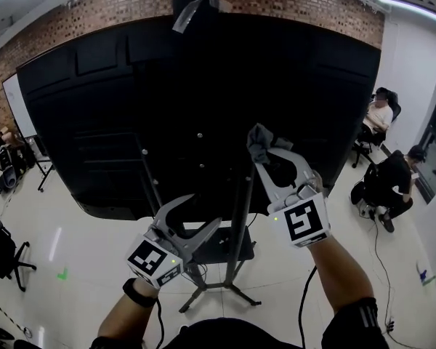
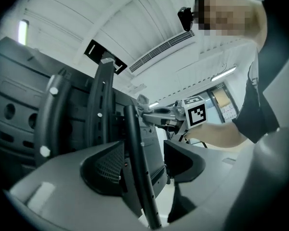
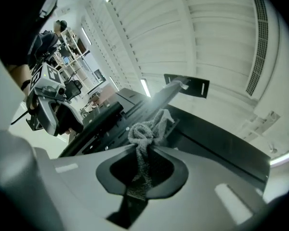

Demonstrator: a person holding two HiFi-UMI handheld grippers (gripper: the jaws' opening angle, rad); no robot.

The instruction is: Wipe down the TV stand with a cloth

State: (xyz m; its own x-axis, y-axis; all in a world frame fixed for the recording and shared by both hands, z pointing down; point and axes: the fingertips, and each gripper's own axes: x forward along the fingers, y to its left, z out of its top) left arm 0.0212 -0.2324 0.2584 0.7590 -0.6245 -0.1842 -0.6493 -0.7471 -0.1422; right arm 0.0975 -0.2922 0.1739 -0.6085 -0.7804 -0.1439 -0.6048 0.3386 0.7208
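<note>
Pinching right gripper [image 1: 265, 158]: its two jaws are pressed together on a crumpled grey terry cloth [image 1: 261, 142]. The bunched end sticks out past the tips and a strip runs back between the pads.
Spread left gripper [image 1: 200, 231]: the jaws stand apart with a slim black metal upright [image 2: 135, 153] passing between them. The upright lies close against the pad at that view's left, and a clear gap separates it from the other pad.
Arms: both forearms come in from the bottom edge of the head view, and the left wrist wears a black wristband [image 1: 138, 293].
Cloth position: it is held up in the air just before the dark back of the screen. It is higher than the left gripper and near the top of the right-hand upright; whether it touches anything cannot be told.
TV stand [image 1: 229, 286]: a black metal frame whose two uprights rise from splayed legs on the floor, with a small dark shelf low between them.
Television [image 1: 203, 86]: a large black flat panel seen from behind, mounted on the stand and filling the middle of the head view.
Floor: glossy white tiles [image 1: 80, 231].
People: two seated persons [image 1: 381, 115] are at the far right, well apart from the stand.
Wall: a red brick wall [image 1: 131, 2] rises behind the screen.
</note>
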